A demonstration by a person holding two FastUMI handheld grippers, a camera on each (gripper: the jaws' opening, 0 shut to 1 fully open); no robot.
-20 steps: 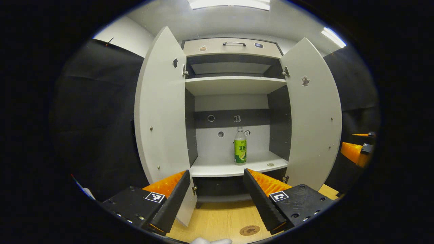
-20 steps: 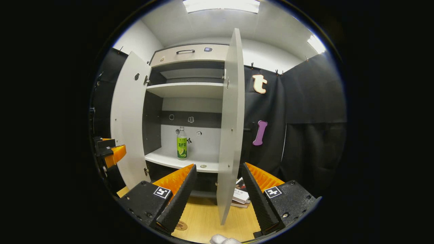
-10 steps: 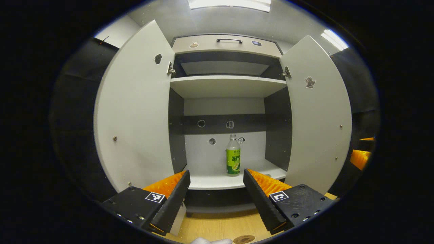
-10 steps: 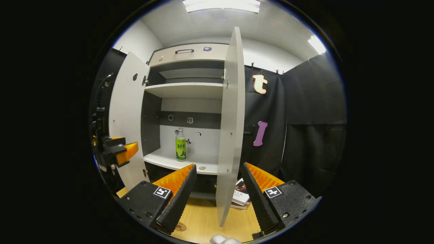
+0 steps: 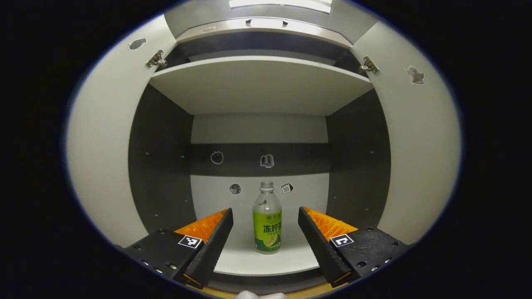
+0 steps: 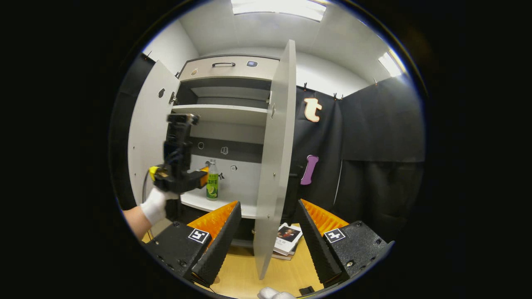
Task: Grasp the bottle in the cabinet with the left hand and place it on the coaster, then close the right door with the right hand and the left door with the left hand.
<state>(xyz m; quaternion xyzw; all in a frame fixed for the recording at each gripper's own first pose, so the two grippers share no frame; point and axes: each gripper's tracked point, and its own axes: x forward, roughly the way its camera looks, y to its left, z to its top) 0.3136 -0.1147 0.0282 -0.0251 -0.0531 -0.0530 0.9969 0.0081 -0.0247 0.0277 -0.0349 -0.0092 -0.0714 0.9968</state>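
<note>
A clear bottle with a green label stands upright on the cabinet's lower shelf. My left gripper is open, its fingers either side of the bottle and still short of it. In the right gripper view the same bottle shows past the left gripper, held by a gloved hand at the shelf's front. My right gripper is open and holds nothing; the edge of the open right door stands between its fingers, farther off. The left door is open too.
An upper shelf hangs above the bottle. Dark side walls close the compartment in. Books lie on the wooden table below the right door. Black cloth covers the booth's wall at the right.
My left gripper has pushed forward into the cabinet, so the bottle looms larger between its fingers. The right gripper has barely shifted; the left hand has come into its view.
</note>
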